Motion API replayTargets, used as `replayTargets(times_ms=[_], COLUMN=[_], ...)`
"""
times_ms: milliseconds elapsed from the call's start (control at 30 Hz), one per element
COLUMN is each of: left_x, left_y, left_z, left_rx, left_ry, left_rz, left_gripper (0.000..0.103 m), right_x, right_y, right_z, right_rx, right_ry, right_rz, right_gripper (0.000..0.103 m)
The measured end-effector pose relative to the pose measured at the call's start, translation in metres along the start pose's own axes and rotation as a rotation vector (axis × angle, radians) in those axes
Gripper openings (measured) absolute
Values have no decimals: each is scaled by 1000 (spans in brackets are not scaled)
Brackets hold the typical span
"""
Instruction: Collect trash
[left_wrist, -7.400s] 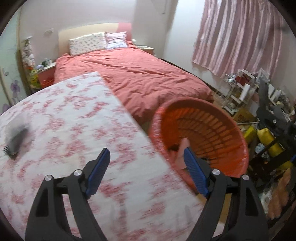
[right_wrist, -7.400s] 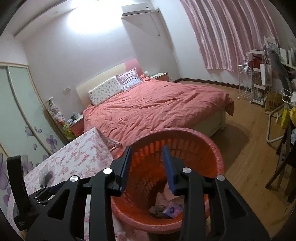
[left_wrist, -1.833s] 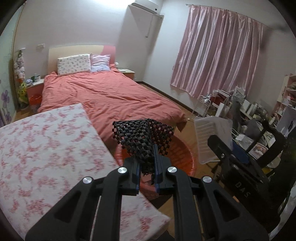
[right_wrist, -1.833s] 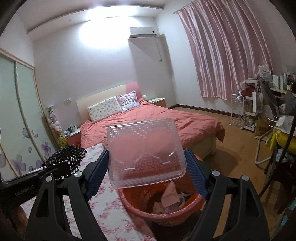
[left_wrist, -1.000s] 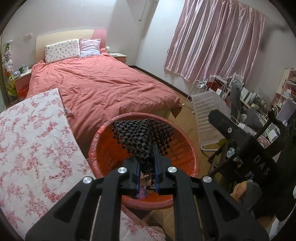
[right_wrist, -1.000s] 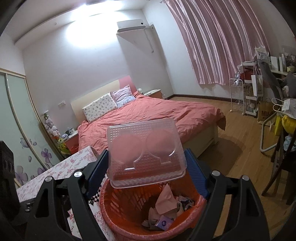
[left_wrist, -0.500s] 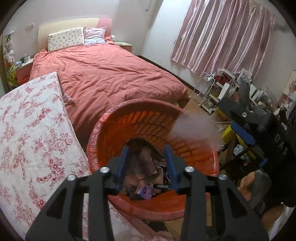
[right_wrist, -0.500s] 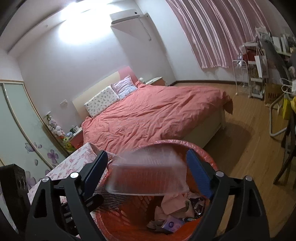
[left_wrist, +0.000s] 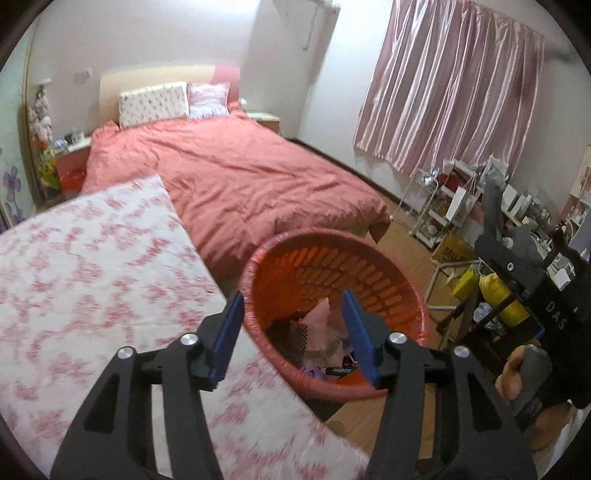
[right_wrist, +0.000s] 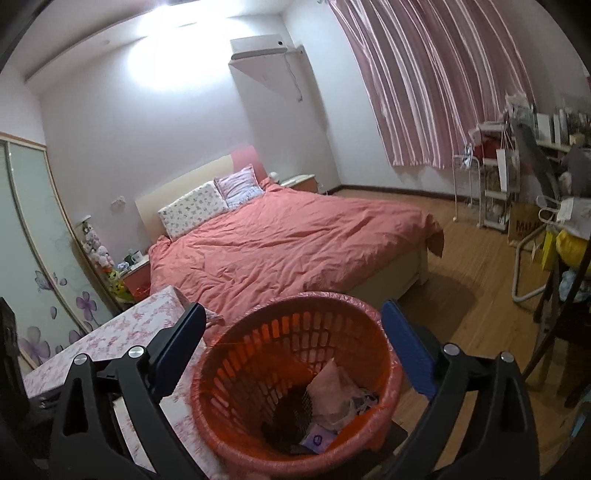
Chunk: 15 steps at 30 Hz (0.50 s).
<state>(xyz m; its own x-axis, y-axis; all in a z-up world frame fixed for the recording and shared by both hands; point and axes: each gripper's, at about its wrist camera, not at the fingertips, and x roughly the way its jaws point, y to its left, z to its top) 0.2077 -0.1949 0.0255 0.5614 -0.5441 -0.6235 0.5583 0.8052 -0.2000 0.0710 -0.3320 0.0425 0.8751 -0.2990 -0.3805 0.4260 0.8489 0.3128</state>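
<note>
My left hand-held gripper (left_wrist: 291, 332) and right hand-held gripper (right_wrist: 293, 347), jaws just opened, hang spread and empty above the round orange slatted plastic basket (right_wrist: 236, 373); black mesh netting (right_wrist: 291, 410) lies inside at 6 o'clock.

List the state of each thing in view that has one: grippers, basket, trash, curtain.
Left gripper: open, empty, jaws just widened.
Right gripper: open, empty, jaws just widened.
Orange basket: upright, partly filled.
Black mesh: lying in basket.
Pink paper: in basket.
Curtain: drawn closed.
</note>
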Motion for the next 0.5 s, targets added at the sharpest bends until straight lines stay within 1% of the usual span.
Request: replayTargets(times_ms=[67,133,167,233,267,333,433,500], left_x=[-32,-61,-72,-99,-112,-138,-167,-187], left_y=[3,6,8,11,13,19,29,36], left_z=[-4,-10,-13,-23,-29,-44,-63,-78], left_rx=[3,8,9,12,12,2,-27,-43], left_ry=[-40,-77,-91,-123,-138,-168,-200,-229], left_rz=[16,38,45,61,69,89,120,174], left_gripper=[64,73,74,82,84,93,99,99], right_x=[-14,-29,-38,-55,-59,-70,-82,-91], right_y=[5,11,15,25,28,40,54,63], right_z=[1,0,-1,-6,-7,-14,-22,-30], right_rx=[-6,-10,-15,-31,-39,-75,-123,-162], right_ry=[-20,-31,-32,-25,-23,-16,-17,-22], right_rz=[-1,3,6,6,5,-13,-24,-9], right_gripper=[96,97,97,98,99,99,100,100])
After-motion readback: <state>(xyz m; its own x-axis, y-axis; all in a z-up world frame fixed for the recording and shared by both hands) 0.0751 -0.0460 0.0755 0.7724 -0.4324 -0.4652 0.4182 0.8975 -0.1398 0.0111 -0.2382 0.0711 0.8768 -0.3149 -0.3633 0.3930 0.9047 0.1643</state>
